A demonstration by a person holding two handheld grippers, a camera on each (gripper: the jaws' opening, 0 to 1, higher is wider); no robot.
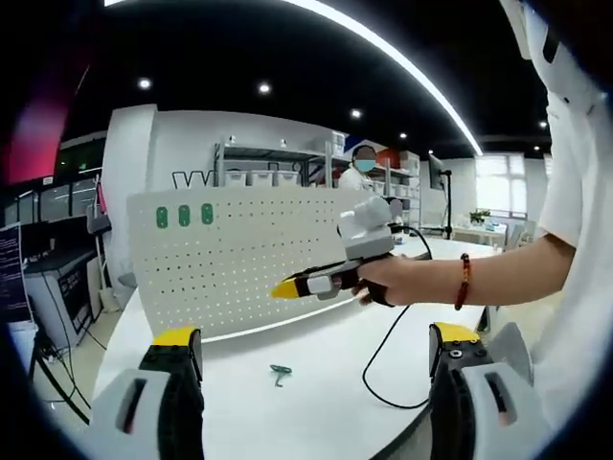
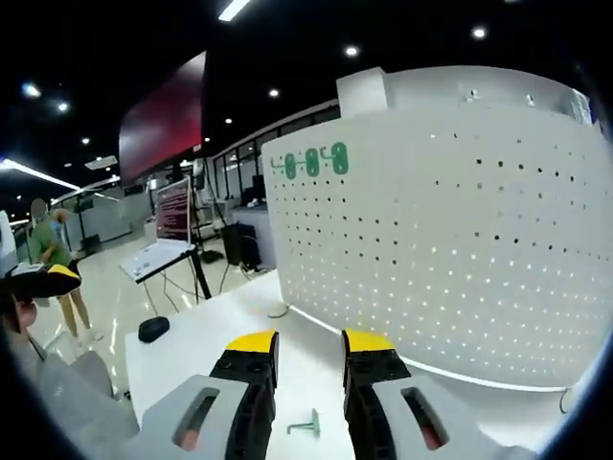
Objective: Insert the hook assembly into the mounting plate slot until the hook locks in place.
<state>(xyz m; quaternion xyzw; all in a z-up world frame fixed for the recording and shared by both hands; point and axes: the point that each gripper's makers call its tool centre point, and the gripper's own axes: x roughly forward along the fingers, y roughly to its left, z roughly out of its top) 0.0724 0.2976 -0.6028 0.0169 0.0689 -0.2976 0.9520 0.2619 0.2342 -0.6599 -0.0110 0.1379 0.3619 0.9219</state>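
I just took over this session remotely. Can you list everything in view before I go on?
pegboard: one, white, upright on the table
green hooks: three, top corner of the pegboard
loose hook: one, green, flat on the table before the pegboard
table: one, white
cable: one, black, looped on the table
left claw: open, yellow-tipped, empty
right claw: jaws apart above the loose hook, empty
hand: holds the right claw

Dark ceiling (image 1: 287, 57) with spotlights, shelving (image 1: 273, 163) along the wall, bright window (image 1: 500, 187) far off.
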